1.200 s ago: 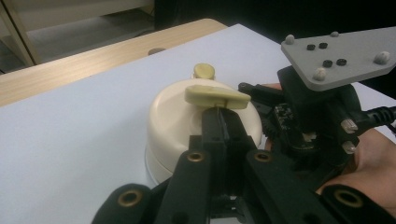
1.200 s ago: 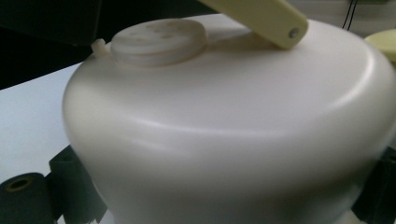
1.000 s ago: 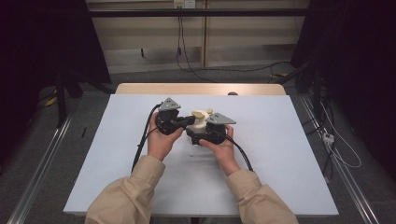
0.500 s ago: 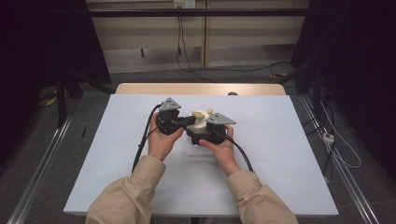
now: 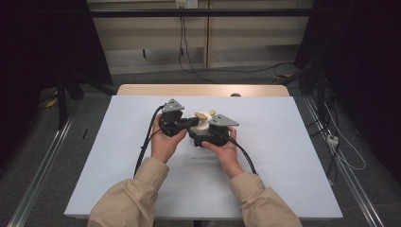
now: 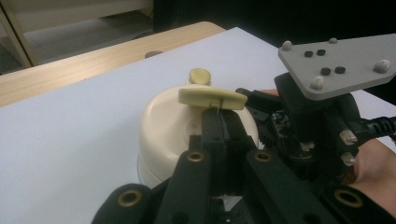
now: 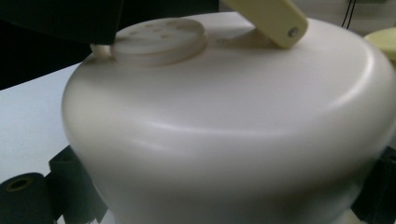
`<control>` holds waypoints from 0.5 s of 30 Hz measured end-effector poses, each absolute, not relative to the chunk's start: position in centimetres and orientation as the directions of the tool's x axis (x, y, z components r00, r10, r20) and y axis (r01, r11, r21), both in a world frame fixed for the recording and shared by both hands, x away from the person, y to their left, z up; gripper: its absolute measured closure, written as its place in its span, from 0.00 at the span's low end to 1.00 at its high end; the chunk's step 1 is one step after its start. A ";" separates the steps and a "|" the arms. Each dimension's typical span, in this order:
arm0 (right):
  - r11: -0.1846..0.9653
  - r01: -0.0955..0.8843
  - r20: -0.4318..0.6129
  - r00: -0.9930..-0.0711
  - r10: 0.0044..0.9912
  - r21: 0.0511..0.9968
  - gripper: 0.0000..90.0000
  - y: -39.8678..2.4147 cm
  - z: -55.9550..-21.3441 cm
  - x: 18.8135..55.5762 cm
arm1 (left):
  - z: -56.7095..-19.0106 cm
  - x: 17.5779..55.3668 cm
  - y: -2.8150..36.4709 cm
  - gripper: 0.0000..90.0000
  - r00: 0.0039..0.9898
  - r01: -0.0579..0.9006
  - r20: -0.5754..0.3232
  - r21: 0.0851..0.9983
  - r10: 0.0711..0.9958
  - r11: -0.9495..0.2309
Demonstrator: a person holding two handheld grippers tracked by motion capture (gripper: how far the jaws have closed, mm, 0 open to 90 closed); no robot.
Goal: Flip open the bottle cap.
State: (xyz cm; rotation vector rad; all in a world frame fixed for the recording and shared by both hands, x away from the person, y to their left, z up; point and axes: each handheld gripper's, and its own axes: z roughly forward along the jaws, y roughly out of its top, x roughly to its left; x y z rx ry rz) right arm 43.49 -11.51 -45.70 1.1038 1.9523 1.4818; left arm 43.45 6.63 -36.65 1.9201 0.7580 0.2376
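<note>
A cream dome-shaped device stands mid-table on the white tabletop. On its top are a flat yellowish crank arm and a round knob. My left gripper comes in from the left with its jaws closed together, tips against the arm's near edge; I cannot tell whether they pinch it. My right gripper holds the dome from the near right side. In the right gripper view the dome bulges between the black fingers, which press on its base at both sides.
A bare wooden strip runs along the table's far edge. Black cables trail from both grippers toward the person's sleeves. Metal rails flank the table, with loose cables on the floor at the right.
</note>
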 end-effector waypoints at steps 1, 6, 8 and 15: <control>0.102 0.325 0.112 -0.578 0.808 0.940 0.07 -11.5 -45.7 43.5 | -36.7 43.5 6.6 1.00 0.782 0.402 -0.163 0.870 0.601 -0.287; 0.099 0.325 0.115 -0.578 0.808 0.940 0.07 -11.5 -45.7 43.5 | -36.6 43.5 6.5 1.00 0.778 0.403 -0.166 0.872 0.606 -0.277; 0.102 0.326 0.113 -0.579 0.807 0.940 0.07 -11.5 -45.7 43.5 | -36.6 43.5 6.5 1.00 0.778 0.403 -0.166 0.871 0.606 -0.279; 0.102 0.327 0.115 -0.580 0.807 0.939 0.07 -11.5 -45.7 43.5 | -36.2 43.6 6.4 1.00 0.775 0.399 -0.160 0.874 0.611 -0.276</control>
